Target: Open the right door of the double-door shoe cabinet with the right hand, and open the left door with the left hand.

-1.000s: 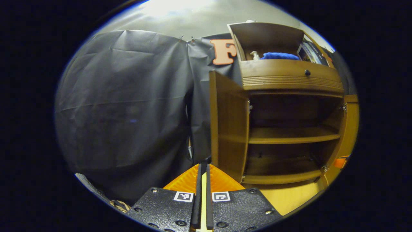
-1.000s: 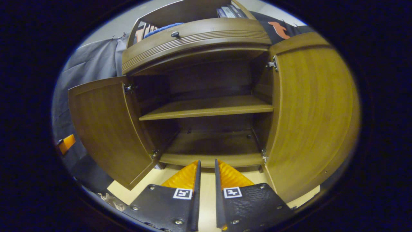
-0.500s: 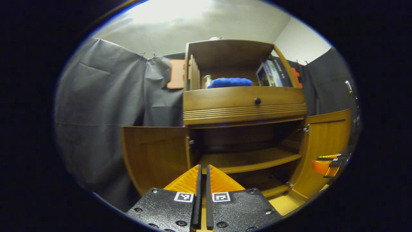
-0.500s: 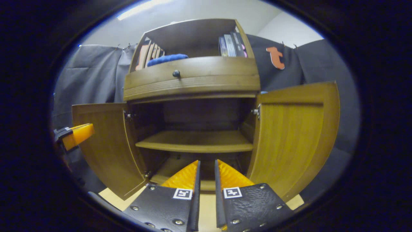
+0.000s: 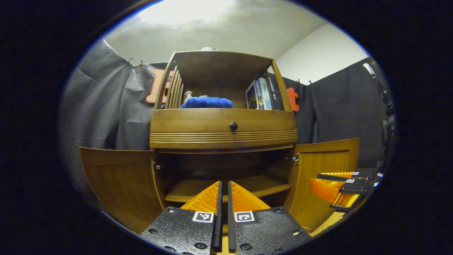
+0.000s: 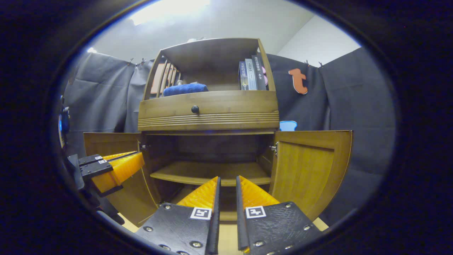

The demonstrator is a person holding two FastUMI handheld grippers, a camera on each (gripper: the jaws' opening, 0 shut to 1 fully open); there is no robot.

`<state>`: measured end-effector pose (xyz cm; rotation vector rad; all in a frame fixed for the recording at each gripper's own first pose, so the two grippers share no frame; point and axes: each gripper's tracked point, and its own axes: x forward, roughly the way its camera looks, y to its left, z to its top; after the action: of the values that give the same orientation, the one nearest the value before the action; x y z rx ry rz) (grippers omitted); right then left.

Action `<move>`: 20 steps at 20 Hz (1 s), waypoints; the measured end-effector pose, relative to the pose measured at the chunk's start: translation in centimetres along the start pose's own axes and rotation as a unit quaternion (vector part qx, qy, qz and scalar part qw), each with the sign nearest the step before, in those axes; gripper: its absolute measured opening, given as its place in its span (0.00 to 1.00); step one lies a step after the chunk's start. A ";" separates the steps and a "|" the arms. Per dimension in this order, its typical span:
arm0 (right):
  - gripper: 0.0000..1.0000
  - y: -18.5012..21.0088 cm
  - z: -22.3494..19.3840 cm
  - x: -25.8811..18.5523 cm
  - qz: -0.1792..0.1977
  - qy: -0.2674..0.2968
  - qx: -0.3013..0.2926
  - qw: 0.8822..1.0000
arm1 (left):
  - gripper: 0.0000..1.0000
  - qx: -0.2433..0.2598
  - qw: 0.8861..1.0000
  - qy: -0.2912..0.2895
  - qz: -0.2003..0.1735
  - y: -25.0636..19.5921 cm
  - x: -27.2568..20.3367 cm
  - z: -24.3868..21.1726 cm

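Both doors read as done. The shoe cabinet (image 5: 223, 141) sits straight ahead of my left tongs (image 5: 223, 198), the left door (image 5: 120, 180) swung wide to the left of them and the right door (image 5: 324, 177) swung out to their right. In the right gripper view it's the same: left door (image 6: 109, 141) out past the left of my right tongs (image 6: 226, 194), right door (image 6: 311, 170) open just right of them. I'd call the task finished, nothing left but parking the hands.

Left tongs: fingers nearly together, only a thin slit, gripping nothing. Right tongs: a narrow gap between the fingers, empty too. Each pair also turns up at the edge of the other's view, right tongs (image 5: 341, 186) level with the right door, left tongs (image 6: 111, 170) in front of the left door.

Versus one second ago: both have backed off and tilted up. The left view swung from the cloth wall to face the cabinet square; the cabinet looks smaller in both views now. Door angles look unchanged.
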<state>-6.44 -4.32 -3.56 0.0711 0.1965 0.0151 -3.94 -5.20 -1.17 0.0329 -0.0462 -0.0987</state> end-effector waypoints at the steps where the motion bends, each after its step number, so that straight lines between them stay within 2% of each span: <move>1: 0.21 -0.2 -0.1 -0.1 -0.001 0.001 0.001 1.000 | 0.07 0.000 1.000 -0.001 -0.005 -0.3 0.0 0.0; 2: 0.21 -0.5 -0.1 0.0 -0.006 -0.002 0.001 1.000 | 0.12 0.000 1.000 -0.003 -0.007 -0.4 0.1 0.1; 3: 0.21 -0.6 0.0 0.0 -0.008 -0.006 0.003 1.000 | 0.07 -0.004 1.000 -0.005 -0.017 -0.9 0.5 0.2; 7: 0.84 -0.5 0.1 0.5 -0.007 -0.012 0.009 1.000 | 0.96 -0.011 1.000 -0.016 -0.004 -0.4 -0.3 0.5; 8: 1.00 -0.2 0.5 0.4 -0.005 -0.015 0.009 1.000 | 0.94 -0.012 1.000 -0.021 -0.003 -0.4 -0.2 0.7; 13: 1.00 0.2 0.5 0.6 -0.001 -0.019 0.002 1.000 | 0.94 -0.016 1.000 -0.017 0.004 0.1 0.0 0.3; 16: 1.00 -0.6 0.6 0.5 -0.015 -0.024 0.000 1.000 | 0.94 -0.017 1.000 -0.010 0.022 1.5 0.2 -0.2; 20: 1.00 -1.2 0.7 0.5 -0.028 -0.024 0.012 0.999 | 0.94 -0.045 0.998 0.007 0.035 2.8 0.2 -1.3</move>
<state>-5.83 -5.56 -3.10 0.0900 0.1505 -0.0449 -3.41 -2.44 -2.34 -0.0584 -0.0291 -0.0313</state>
